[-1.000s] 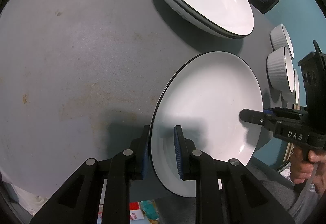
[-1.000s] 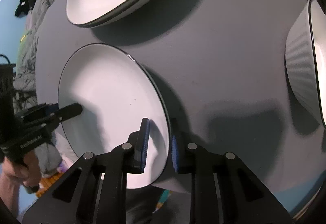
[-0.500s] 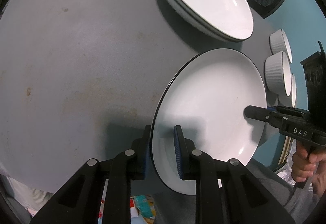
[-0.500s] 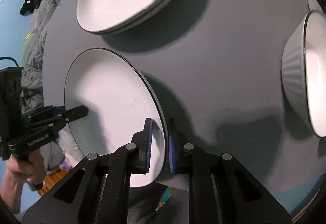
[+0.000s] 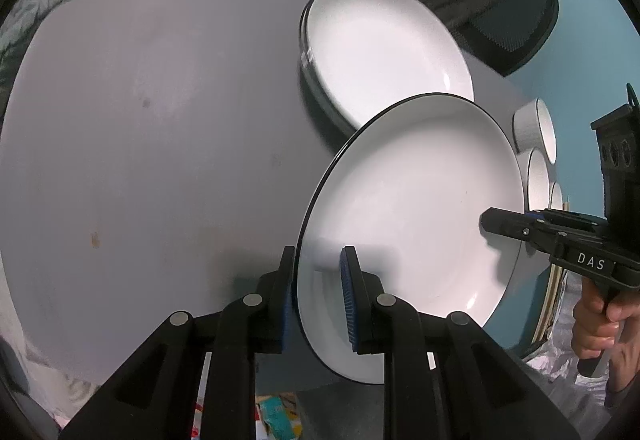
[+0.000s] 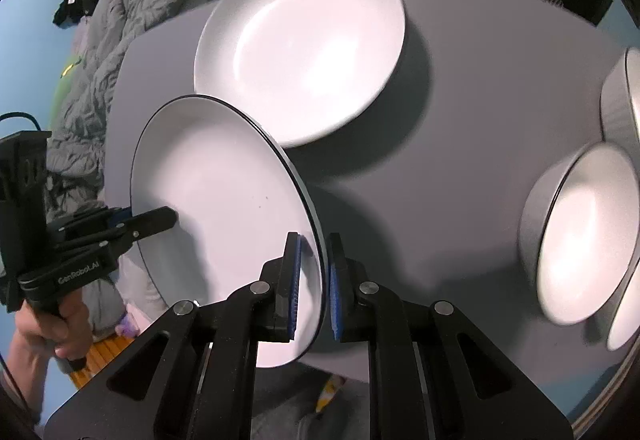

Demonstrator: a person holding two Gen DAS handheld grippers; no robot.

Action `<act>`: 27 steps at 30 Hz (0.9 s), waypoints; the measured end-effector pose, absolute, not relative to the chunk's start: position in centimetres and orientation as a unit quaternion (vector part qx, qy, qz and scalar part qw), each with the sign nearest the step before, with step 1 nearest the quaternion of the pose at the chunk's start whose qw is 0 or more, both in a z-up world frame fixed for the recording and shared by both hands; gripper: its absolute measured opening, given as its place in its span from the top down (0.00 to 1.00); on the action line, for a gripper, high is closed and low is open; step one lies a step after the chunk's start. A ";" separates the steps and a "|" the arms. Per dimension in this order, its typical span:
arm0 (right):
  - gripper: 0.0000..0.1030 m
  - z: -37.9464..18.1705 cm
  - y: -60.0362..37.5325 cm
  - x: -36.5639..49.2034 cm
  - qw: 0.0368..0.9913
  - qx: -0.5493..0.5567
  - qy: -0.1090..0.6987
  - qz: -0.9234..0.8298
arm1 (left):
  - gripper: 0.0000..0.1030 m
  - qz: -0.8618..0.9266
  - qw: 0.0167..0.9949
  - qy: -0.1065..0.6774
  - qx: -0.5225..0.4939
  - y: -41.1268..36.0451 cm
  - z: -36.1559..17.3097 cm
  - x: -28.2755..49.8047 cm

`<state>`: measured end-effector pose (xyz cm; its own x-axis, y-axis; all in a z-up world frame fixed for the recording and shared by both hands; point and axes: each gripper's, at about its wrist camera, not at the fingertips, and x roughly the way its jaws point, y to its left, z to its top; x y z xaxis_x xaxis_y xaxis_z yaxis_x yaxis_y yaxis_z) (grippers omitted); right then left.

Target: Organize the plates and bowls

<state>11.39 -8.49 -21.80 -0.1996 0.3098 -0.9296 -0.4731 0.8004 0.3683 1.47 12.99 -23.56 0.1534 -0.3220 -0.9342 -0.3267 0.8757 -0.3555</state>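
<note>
A white black-rimmed plate point(image 5: 420, 208) is held up off the grey table by both grippers. My left gripper point(image 5: 318, 296) is shut on its near rim. My right gripper point(image 6: 314, 292) is shut on the opposite rim, and the plate point(image 6: 216, 192) fills the left of the right wrist view. Each gripper shows in the other's view, the right one point(image 5: 504, 228) and the left one point(image 6: 160, 218). A stack of white plates point(image 5: 384, 52) sits on the table beyond the held plate, also seen in the right wrist view point(image 6: 304, 44).
Several white ribbed bowls point(image 6: 580, 236) stand at the table's right side, small in the left wrist view point(image 5: 536, 128). The round grey table point(image 5: 140, 144) spreads to the left. A dark office chair point(image 5: 500, 0) and bedding point(image 6: 104, 36) lie beyond it.
Both grippers have lifted the plate off the table and carried it toward the stack of plates. The grip on both rims has not changed.
</note>
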 end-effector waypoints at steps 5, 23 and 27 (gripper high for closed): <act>0.87 -21.2 -8.1 13.9 0.640 -0.051 0.702 0.308 | 0.80 0.005 0.728 0.642 -0.241 13.7 -22.6 5.0; 0.86 -22.7 -5.4 22.0 0.636 -0.023 0.715 0.290 | 0.77 0.027 0.728 0.654 -0.204 15.3 -24.3 13.8; 0.85 -23.1 -4.8 22.7 0.631 -0.027 0.720 0.288 | 0.77 0.033 0.721 0.660 -0.207 15.8 -24.8 14.9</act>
<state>22.68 -4.77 -23.13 -0.2022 0.3250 -0.9238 -0.4019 0.8327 0.3809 14.92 15.79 -24.80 0.1259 -0.2246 -0.9663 -0.3212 0.9123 -0.2539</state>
